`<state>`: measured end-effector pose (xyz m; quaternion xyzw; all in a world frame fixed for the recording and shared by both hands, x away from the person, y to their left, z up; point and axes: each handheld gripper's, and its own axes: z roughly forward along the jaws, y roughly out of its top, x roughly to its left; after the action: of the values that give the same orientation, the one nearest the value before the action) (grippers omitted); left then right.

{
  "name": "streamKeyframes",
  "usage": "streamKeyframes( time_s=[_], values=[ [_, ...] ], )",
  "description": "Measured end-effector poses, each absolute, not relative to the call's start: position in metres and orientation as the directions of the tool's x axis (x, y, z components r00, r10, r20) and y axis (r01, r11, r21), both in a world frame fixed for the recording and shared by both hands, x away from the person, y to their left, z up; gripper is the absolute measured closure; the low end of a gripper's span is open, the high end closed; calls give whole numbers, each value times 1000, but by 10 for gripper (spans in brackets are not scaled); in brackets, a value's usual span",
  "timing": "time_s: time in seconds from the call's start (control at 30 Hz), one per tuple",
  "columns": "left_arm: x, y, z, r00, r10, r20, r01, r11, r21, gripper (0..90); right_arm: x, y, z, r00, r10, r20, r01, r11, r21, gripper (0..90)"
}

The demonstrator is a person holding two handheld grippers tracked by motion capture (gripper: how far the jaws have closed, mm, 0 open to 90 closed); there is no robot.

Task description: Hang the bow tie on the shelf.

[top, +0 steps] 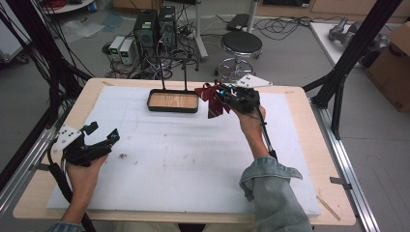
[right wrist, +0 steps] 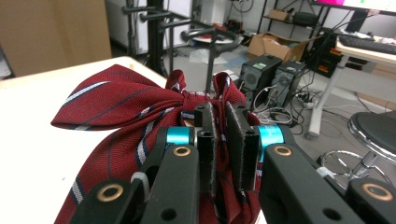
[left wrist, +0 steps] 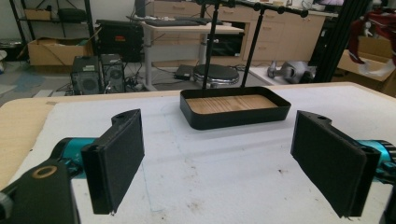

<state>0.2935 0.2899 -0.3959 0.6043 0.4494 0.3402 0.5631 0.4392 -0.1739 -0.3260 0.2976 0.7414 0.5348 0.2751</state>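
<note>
A dark red striped bow tie (top: pixel 212 98) hangs in the air just right of the black tray with a wooden floor (top: pixel 173 109) at the back of the white mat. My right gripper (top: pixel 228 94) is shut on the bow tie (right wrist: pixel 121 116), its pads (right wrist: pixel 208 140) pinching the cloth near the knot. A black stand with two uprights (top: pixel 185 72) rises from the tray's far side. My left gripper (top: pixel 104 136) rests low at the mat's left, open, nothing between its pads (left wrist: pixel 116 161). From there the tray (left wrist: pixel 233 117) lies straight ahead.
The white foam mat (top: pixel 183 154) covers most of the wooden table (top: pixel 309 145). Behind the table stand a round stool (top: pixel 241 46) and computer towers (top: pixel 154 26) amid cables. Black frame posts (top: pixel 353 48) rise at the right, a metal rail (top: pixel 350 179) runs along that edge.
</note>
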Motion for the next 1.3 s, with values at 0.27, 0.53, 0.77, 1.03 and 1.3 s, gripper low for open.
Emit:
streamKeyframes(
  time_s=[0.27, 0.53, 0.77, 1.03, 1.3],
  values=[
    [293, 289, -396, 371, 924, -95, 160, 37, 986, 175, 459, -158, -322, -664, 744, -75, 133, 216, 967, 827],
    [293, 288, -397, 371, 924, -97, 161, 39, 986, 175, 478, -145, -323, -650, 759, -34, 147, 170, 974, 826],
    [293, 287, -398, 377, 921, -97, 163, 37, 986, 176, 488, -136, -325, -643, 766, -13, 148, 141, 979, 827],
    [294, 288, -398, 380, 920, -100, 164, 40, 986, 175, 501, -133, -330, -610, 793, 2, 155, 117, 981, 826],
    [294, 288, -398, 380, 919, -102, 165, 41, 985, 175, 514, -131, -335, -577, 817, -6, 168, 126, 978, 826]
  ],
)
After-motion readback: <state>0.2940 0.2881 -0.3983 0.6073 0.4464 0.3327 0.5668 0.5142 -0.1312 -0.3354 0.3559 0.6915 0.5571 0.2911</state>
